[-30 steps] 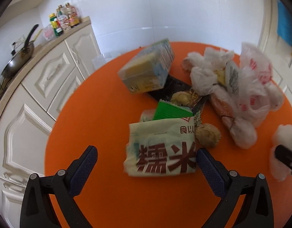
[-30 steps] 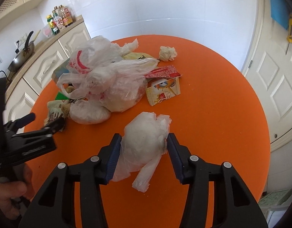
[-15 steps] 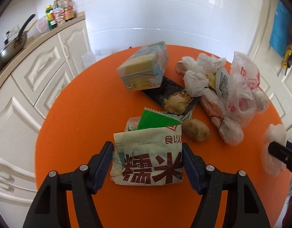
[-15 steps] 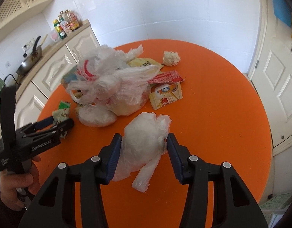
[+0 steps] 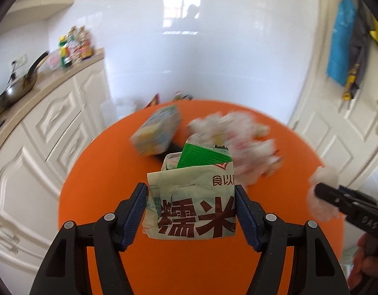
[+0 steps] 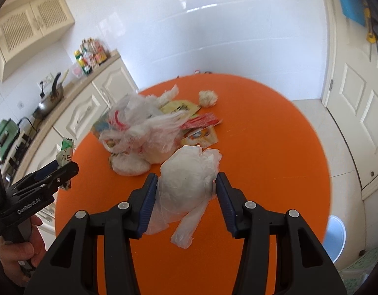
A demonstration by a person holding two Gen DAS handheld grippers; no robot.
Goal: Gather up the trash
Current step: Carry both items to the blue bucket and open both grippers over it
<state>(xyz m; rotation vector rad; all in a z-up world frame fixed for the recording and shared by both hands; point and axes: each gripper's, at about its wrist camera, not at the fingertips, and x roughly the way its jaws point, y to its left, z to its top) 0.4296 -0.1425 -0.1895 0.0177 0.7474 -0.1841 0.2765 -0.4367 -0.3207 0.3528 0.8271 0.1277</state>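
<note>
My left gripper (image 5: 190, 207) is shut on a pale rice bag with big dark red characters (image 5: 192, 209), lifted above the orange round table (image 5: 110, 172); a green wrapper (image 5: 203, 156) sticks up behind the bag. My right gripper (image 6: 185, 195) is shut on a crumpled white plastic bag (image 6: 189, 177), also raised off the table. In the right wrist view the left gripper (image 6: 58, 173) shows at the left edge with its bag, held by a hand (image 6: 19, 250). The right gripper (image 5: 329, 196) with its white bag appears at the right edge of the left wrist view.
A heap of white plastic bags (image 6: 144, 127), a carton (image 5: 157, 130), red and yellow wrappers (image 6: 203, 123) and a paper ball (image 6: 208, 97) lie on the table. White cabinets (image 5: 41, 142) with a wok (image 5: 19, 86) stand left. A door (image 6: 360, 113) and a blue bucket (image 6: 335, 236) are right.
The left gripper closed on the rice bag and lifted it off the table. The right gripper rose too, still gripping the white plastic bag; both views tilted up toward the wall.
</note>
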